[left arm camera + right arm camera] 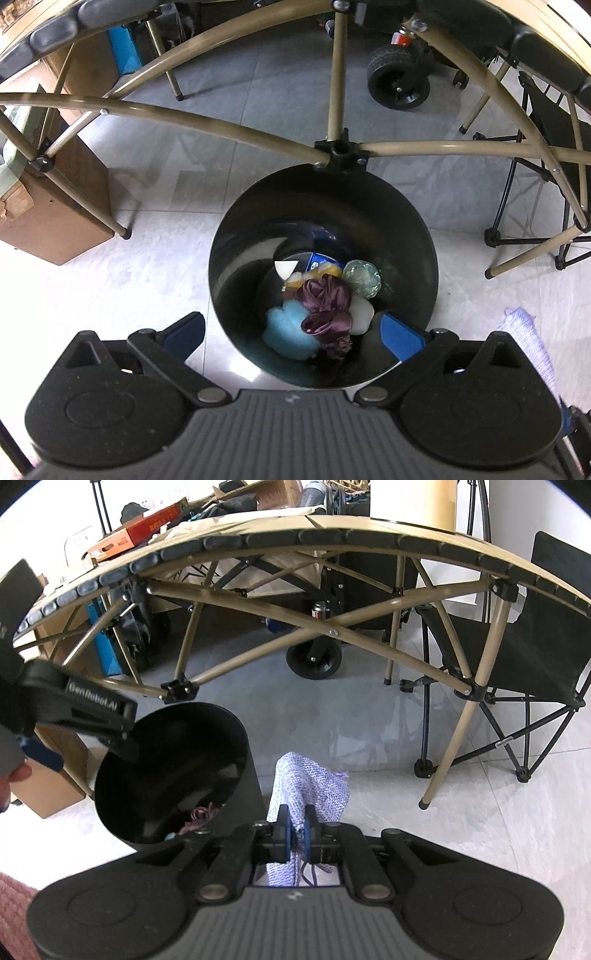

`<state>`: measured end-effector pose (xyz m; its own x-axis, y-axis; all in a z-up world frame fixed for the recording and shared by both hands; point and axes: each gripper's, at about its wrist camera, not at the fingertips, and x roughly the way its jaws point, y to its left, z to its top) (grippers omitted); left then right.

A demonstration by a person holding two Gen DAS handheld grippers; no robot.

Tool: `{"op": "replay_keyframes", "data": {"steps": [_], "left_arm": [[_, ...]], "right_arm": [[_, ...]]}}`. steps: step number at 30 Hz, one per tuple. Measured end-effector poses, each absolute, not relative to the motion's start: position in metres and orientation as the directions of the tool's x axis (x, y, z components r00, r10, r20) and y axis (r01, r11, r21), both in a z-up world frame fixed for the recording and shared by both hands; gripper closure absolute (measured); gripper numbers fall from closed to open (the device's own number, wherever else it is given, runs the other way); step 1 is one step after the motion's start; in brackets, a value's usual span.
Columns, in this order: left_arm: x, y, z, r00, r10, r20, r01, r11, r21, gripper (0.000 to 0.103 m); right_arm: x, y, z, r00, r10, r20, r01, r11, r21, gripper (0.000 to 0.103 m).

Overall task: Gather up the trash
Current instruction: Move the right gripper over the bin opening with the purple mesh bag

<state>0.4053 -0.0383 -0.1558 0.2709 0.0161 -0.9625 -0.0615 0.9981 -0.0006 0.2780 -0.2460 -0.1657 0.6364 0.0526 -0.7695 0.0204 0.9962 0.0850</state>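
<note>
Right gripper clamped on cloth

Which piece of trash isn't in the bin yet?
The lilac mesh cloth: it is pinched in the right gripper beside the black bin; the rest lies inside.

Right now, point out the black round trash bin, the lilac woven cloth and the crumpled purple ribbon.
black round trash bin [236, 236], left wrist view, inner wall.
lilac woven cloth [314, 782], right wrist view, upper fold.
crumpled purple ribbon [325, 302], left wrist view, middle.
</note>
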Motion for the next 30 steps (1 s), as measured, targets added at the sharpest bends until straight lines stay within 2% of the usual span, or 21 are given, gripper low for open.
{"op": "replay_keyframes", "data": {"steps": [16, 30], "left_arm": [[0.393, 0.013, -0.159, 0.245, 0.023, -0.969, -0.104, 0.995, -0.003, 0.0], [0.376, 0.093, -0.168, 0.228, 0.056, -0.972, -0.233, 0.972, 0.001, 0.0]], "right_arm": [[0.297, -0.188, -0.14, 0.662, 0.155, -0.734, -0.092, 0.988, 0.125, 0.097], [0.347, -0.125, -0.154, 0.56, 0.187, -0.807, -0.159, 0.98, 0.116, 0.097]]}}
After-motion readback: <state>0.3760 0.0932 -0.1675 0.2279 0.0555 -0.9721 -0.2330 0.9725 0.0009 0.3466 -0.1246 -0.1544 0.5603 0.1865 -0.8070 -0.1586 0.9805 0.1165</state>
